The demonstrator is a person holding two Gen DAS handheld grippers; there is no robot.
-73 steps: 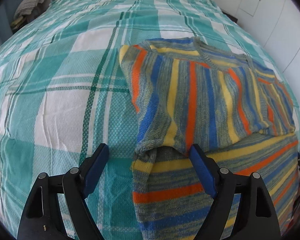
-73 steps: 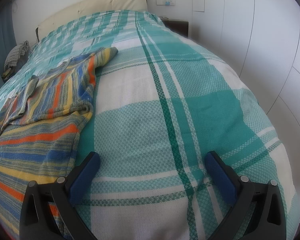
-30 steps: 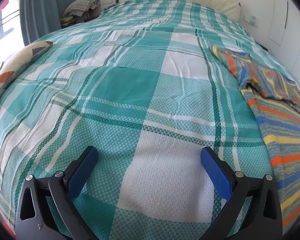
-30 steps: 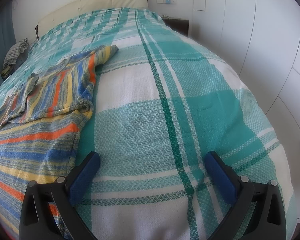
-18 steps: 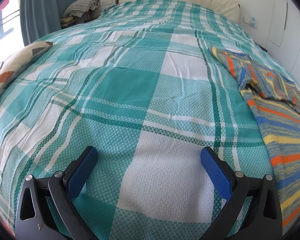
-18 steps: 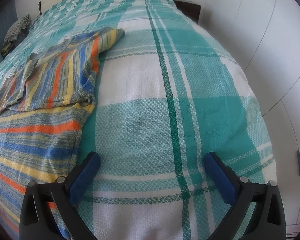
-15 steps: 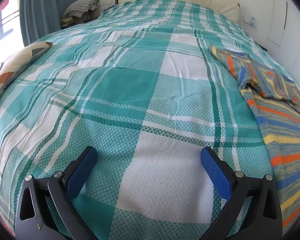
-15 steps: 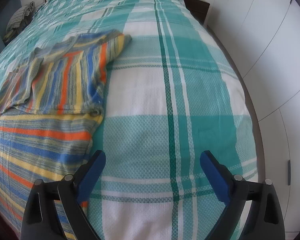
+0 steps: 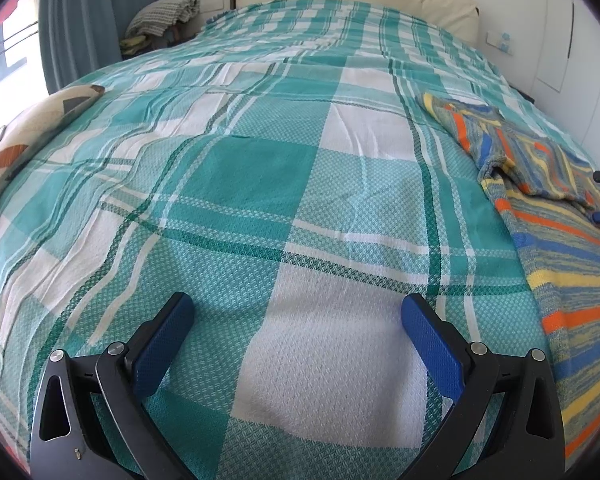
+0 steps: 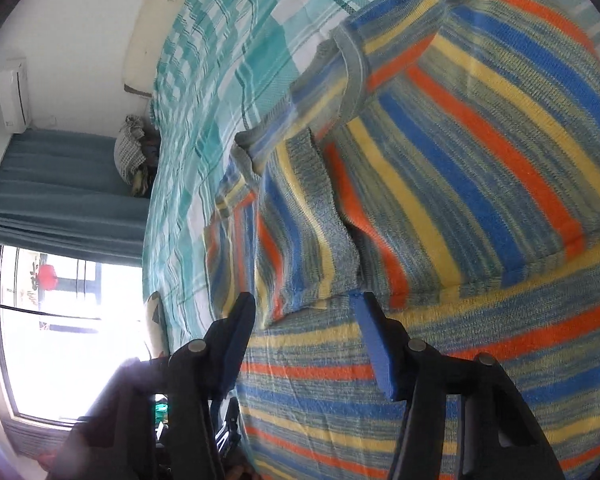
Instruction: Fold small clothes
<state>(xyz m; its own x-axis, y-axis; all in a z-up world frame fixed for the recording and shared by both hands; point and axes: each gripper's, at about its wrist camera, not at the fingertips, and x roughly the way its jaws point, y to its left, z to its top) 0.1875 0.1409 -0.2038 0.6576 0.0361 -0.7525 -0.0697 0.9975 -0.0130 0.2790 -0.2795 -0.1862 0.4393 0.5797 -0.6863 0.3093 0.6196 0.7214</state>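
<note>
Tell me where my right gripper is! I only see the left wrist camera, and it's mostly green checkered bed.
Observer: The right gripper is over the striped sweater, rolled onto its side, so the room looks tipped in its camera.
Operator: Is it grabbing the sweater?
Observer: No. Its fingers are open, one on each side of the end of the folded-in sleeve, with nothing pinched.

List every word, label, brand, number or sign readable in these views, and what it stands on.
None can be read.
Striped sweater: stripes only, no label showing.
Plaid bedspread: no text.
Wall air conditioner: any marking too small to read.
Red shape outside the window: too blurred to tell.
</note>
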